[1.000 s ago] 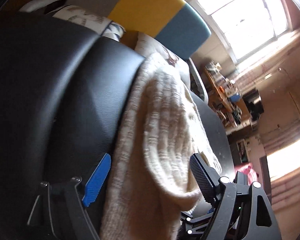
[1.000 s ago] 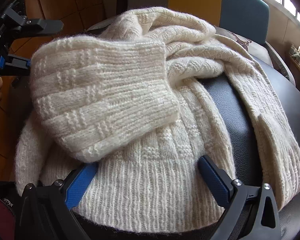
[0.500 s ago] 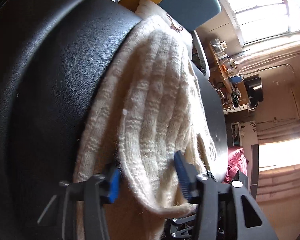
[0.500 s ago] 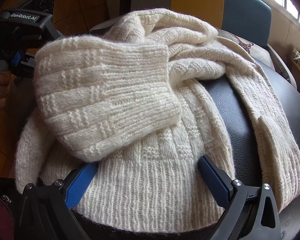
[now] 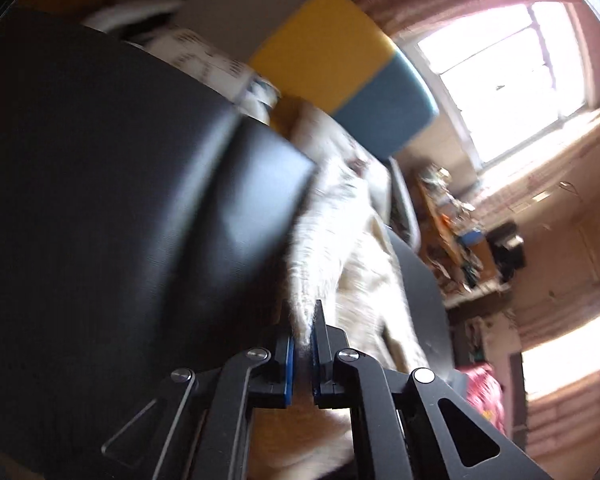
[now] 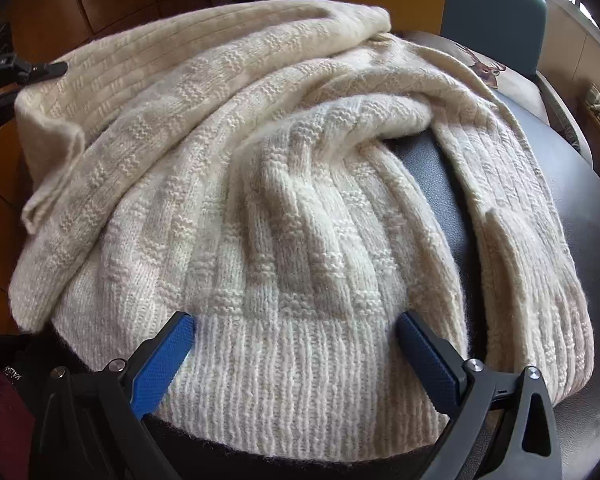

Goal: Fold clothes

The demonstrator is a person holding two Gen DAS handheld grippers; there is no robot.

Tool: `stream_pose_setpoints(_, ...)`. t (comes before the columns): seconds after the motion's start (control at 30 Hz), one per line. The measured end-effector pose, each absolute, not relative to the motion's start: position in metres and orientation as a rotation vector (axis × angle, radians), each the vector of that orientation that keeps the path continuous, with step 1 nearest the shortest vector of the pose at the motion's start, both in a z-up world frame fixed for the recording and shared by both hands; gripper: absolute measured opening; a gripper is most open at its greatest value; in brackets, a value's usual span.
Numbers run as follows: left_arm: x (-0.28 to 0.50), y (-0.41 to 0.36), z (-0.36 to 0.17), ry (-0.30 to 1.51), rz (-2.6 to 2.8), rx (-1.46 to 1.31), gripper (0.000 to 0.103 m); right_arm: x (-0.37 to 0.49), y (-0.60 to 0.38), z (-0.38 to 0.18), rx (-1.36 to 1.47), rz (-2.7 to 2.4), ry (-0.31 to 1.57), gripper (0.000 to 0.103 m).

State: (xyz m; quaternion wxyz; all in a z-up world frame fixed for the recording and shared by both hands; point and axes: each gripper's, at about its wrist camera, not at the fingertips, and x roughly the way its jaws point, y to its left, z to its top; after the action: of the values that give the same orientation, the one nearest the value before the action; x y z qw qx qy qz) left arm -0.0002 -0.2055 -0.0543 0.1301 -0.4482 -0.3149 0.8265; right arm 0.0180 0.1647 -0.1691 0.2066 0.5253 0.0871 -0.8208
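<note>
Cream ribbed wool fills the right wrist view: a knitted sweater (image 6: 300, 208) lies heaped over a black leather seat (image 6: 432, 168), its ribbed hem at the bottom centre of the frame. The right gripper (image 6: 296, 344) hovers there with jaws spread wide, one on each side of the hem, gripping nothing. In the blurred left wrist view, the left gripper (image 5: 303, 344) has just been closing and now pinches a fold of the sweater (image 5: 320, 248) tight at lower centre.

Cream sweater (image 6: 284, 208) blankets the black seat (image 6: 432, 172); right side bare.
</note>
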Motion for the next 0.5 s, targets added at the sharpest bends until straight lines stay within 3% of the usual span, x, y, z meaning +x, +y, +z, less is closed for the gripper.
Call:
stream_pose_setpoints(0.17,0.002,-0.245,-0.082,-0.825,2.505,-1.477,0.007,0.011,0.170,-0.165,1.530,-2.319,0.185,0.103)
stream_pose_setpoints(0.23,0.001,-0.252,-0.089,-0.845,2.504,-1.523,0.013,0.002,0.164,-0.161,1.639,-2.277,0.194,0.102)
stream_pose_setpoints(0.3,0.009,-0.260,-0.092,-0.855,2.534,-1.527,0.018,-0.005,0.166,-0.145,1.608,-2.262,0.088,0.081)
stream_pose_setpoints(0.43,0.021,-0.263,-0.084,-0.856,2.573,-1.452,0.054,-0.031,0.170,-0.110,1.481,-2.352,-0.102,0.081)
stream_pose_setpoints(0.5,0.022,-0.261,-0.080,-0.806,2.581,-1.454,0.058,-0.045,0.159,-0.107,1.488,-2.380,-0.103,0.081)
